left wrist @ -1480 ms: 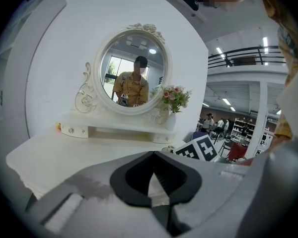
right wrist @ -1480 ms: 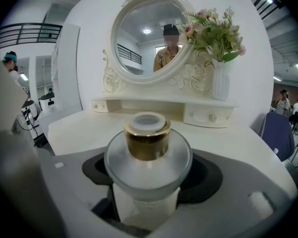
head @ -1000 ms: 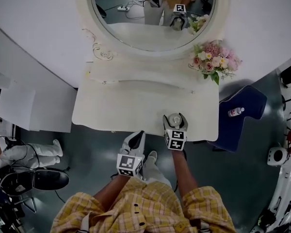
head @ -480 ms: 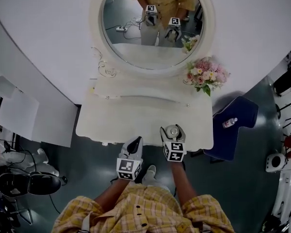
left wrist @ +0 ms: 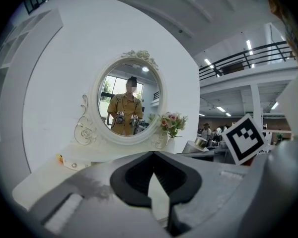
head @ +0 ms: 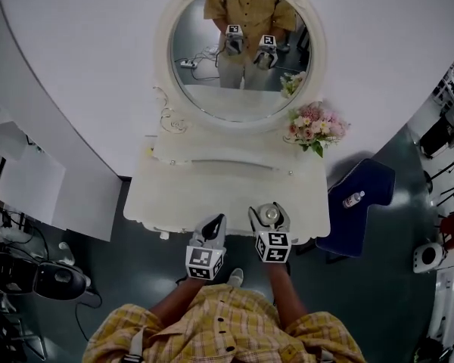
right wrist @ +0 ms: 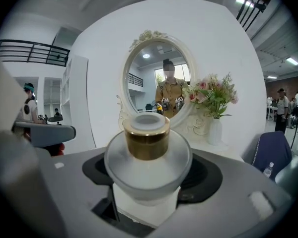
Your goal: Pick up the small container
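Note:
The small container is a frosted glass jar with a gold collar and a pale cap. It sits between the jaws of my right gripper, which is shut on it. In the head view the small container and right gripper are over the front right part of the white dressing table. My left gripper hovers at the table's front edge, just left of the right one. Its jaws meet at the tips with nothing between them, as the left gripper shows in its own view.
An oval mirror stands at the table's back and reflects the person and both grippers. A vase of pink flowers is at the back right. A navy chair with a bottle on it stands to the right.
The head view has shifted and now shows more of the mirror. Both grippers keep their places at the table's front edge, the container still in the right one.

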Motion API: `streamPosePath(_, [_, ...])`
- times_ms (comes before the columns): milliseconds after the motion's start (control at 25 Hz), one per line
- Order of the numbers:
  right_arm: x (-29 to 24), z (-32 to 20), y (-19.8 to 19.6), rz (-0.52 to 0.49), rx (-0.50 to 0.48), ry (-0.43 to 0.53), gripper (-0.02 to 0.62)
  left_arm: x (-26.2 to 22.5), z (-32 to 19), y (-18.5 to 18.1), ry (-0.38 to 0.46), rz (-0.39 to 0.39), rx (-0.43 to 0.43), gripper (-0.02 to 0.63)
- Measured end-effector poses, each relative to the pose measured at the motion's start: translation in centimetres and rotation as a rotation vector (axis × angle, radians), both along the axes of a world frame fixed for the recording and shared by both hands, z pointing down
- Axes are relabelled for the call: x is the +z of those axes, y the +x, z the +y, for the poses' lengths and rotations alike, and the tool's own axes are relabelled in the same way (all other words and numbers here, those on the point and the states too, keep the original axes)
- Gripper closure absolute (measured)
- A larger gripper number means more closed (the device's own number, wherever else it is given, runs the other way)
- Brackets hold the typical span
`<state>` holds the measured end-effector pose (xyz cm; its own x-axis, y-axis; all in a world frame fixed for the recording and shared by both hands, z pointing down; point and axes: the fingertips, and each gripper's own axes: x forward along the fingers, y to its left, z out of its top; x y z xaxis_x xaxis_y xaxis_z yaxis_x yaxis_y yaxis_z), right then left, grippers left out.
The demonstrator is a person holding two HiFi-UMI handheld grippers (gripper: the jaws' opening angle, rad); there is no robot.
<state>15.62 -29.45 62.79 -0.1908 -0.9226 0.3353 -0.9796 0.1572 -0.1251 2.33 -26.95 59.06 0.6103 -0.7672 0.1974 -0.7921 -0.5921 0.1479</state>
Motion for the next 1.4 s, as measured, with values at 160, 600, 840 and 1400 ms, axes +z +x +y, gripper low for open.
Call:
streamPosePath(160, [-2.1, 0.9, -0.6, 0.002, 0.005, 0.033, 0.255, -1.1, 0.1, 0.1, 0.021, 0.011, 0.011, 0.606])
streamPosePath(600, [-5.0, 3.6, -1.5, -0.009, 0.014, 0.078, 0.255, -2.3, 1.7, -0.7, 0.042, 0.016, 0.032, 0.606])
streamPosePath(840, [-6.1, 4.9, -1.8, -0.017, 0.018, 0.1, 0.255, -2.7, 2.4, -0.6, 0.051, 0.018, 0.043, 0.606])
streamPosePath(1400, [-7.0, 6.7, -2.0, -0.003, 0.031, 0.128, 0.255, -3.2, 3.5, -1.3, 0.066, 0.025, 0.042, 0.606])
